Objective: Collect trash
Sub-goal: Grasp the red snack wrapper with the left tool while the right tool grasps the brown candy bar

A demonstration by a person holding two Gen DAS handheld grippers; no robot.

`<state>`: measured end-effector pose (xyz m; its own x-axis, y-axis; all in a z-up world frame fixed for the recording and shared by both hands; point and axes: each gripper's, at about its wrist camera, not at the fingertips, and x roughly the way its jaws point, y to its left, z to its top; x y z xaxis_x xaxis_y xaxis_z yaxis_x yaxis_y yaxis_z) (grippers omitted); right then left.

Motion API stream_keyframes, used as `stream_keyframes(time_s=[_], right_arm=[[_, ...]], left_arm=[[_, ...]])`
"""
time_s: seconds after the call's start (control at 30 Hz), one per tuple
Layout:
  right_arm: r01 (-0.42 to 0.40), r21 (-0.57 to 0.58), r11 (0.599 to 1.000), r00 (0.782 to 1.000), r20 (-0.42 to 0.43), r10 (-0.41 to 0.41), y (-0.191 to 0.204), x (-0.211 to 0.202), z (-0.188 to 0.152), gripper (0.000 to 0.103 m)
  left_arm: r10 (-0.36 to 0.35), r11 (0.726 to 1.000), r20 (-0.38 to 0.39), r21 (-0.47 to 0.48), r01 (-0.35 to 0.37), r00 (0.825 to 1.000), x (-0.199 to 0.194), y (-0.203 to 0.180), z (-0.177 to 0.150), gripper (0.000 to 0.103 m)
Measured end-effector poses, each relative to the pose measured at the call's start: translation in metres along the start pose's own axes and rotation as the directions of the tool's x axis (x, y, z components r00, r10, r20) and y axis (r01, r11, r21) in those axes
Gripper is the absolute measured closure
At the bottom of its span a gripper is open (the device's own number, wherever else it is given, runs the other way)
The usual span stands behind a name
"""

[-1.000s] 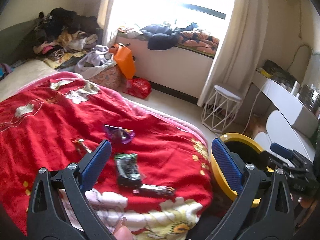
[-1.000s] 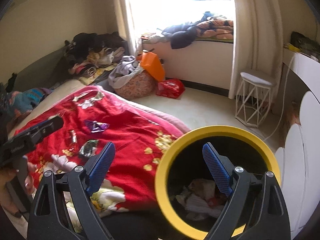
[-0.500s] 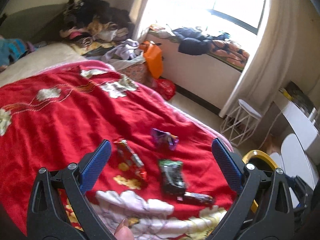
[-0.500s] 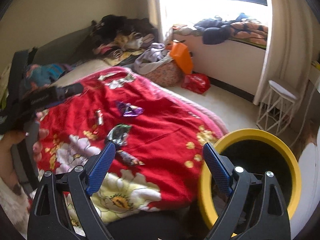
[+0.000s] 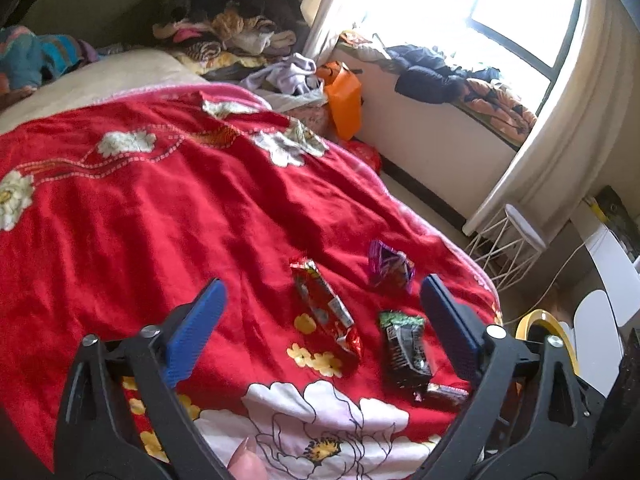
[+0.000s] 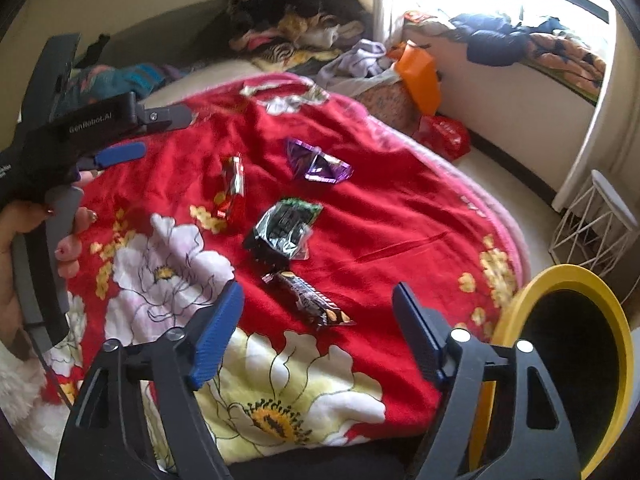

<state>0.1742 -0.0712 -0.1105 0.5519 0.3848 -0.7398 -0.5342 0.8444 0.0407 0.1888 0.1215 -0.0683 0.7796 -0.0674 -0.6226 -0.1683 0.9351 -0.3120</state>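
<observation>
Right wrist view is showing the right gripper (image 6: 316, 312) hanging released above the brown wrapper (image 6: 310, 304) on the bed (image 6: 400, 216) (bin (image 6: 516, 308) beside); left gripper (image 5: 320, 312), also released, is needing to descend onto the red wrapper (image 5: 324, 308).

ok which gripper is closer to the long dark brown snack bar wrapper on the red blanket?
Right. The right gripper hovers open just before the long dark brown snack bar wrapper. The left gripper sits further left, the wrapper by its right finger.
</observation>
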Motion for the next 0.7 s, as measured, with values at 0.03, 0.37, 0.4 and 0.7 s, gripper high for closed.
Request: stream_keyframes(time_s=[0.03,0.37,0.4,0.7], right_arm=[[-0.007,-0.003,1.0,1.0,-0.015,0.007,0.0,0.006,0.001,0.035],[-0.102,-0.007,0.995,0.981,-0.164,0.1,0.001,0.051,-0.003,0.065],[-0.111,-0.009,0.994,0.98,-0.165,0.108,0.002,0.051,-0.004,0.071],[-0.163,-0.014,0.986,0.972,-0.175,0.158,0.012,0.042,-0.015,0.082]], left_arm=[[-0.005,1.0,-0.013,-0.003,0.005,1.0,0.004,0.0,-0.002,0.023],[-0.037,0.999,-0.121,-0.014,0.036,0.992,0.042,-0.01,-0.023,0.043],[-0.036,0.999,-0.126,-0.018,0.034,0.991,0.044,-0.01,-0.025,0.046],[-0.018,0.999,-0.175,-0.053,0.009,0.984,0.065,-0.005,-0.037,0.058]])
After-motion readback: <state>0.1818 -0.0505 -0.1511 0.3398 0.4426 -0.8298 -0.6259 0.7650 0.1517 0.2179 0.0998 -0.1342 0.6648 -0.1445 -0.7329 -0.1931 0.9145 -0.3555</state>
